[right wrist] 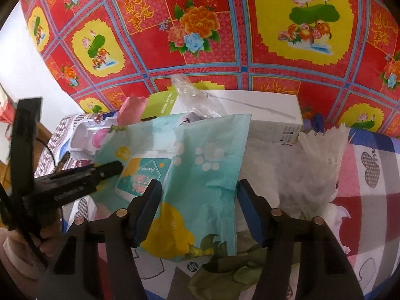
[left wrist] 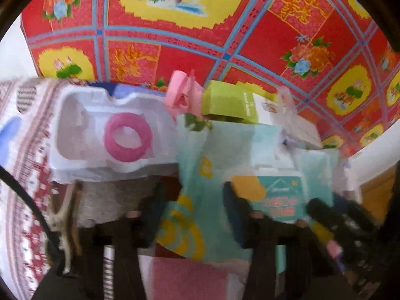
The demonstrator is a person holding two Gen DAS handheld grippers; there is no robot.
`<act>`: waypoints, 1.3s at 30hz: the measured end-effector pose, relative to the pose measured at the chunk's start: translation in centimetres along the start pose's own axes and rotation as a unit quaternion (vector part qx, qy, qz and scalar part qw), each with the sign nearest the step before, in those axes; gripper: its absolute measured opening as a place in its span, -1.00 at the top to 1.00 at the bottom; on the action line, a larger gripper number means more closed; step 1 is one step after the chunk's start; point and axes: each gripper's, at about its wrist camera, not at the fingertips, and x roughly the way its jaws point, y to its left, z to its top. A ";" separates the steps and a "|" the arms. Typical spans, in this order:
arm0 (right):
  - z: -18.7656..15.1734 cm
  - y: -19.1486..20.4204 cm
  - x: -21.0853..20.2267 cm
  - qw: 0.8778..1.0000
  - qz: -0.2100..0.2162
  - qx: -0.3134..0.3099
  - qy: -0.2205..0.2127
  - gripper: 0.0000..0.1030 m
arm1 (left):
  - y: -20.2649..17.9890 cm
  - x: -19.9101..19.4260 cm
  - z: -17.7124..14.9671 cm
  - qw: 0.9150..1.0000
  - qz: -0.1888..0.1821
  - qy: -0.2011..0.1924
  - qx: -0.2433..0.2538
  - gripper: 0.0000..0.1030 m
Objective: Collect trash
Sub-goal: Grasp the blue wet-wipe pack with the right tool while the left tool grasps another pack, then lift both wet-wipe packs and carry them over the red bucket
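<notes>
Lying among the clutter on the patterned cloth, the pale teal wrapper (right wrist: 200, 175) is the piece of trash both hands attend to. It sits flat and crumpled, its long axis running away from the right camera, roughly along the line the fingers point.

The right gripper (right wrist: 198, 211) straddles the near end of that wrapper: the blue pads stand on either side, spread wider than the sheet, with a visible gap on the right, so nothing is pinched there yet.

The left gripper (left wrist: 195, 212) comes in from the wrapper's other side and has the wrapper's edge between its fingers. That view is blurred; the jaws look narrowed around the sheet, and I judge them to be pinching it, though contact is not crisp.

So the left hand seems nearer to a hold, and the right needs only to close.

Around it lie a white moulded tray (left wrist: 100, 130) with a pink ring (left wrist: 127, 137), a green carton (left wrist: 230, 105), a white box (right wrist: 262, 110) and crumpled clear plastic (right wrist: 312, 170), all before a red and yellow flowered cloth (right wrist: 225, 37).
</notes>
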 end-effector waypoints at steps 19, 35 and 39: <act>-0.8 3.8 -4.0 0.998 0.005 -0.036 -0.044 -0.02 | 2.9 -6.7 -1.8 0.999 -0.010 -0.033 -0.015 0.73; -3.8 6.0 -7.2 0.998 0.005 -0.017 -0.059 -0.02 | 3.1 -10.8 -4.3 0.999 -0.008 -0.042 0.001 0.73; -4.7 5.9 -7.9 0.998 0.004 -0.005 -0.062 -0.02 | 2.9 -11.5 -4.9 0.999 -0.012 -0.038 0.011 0.73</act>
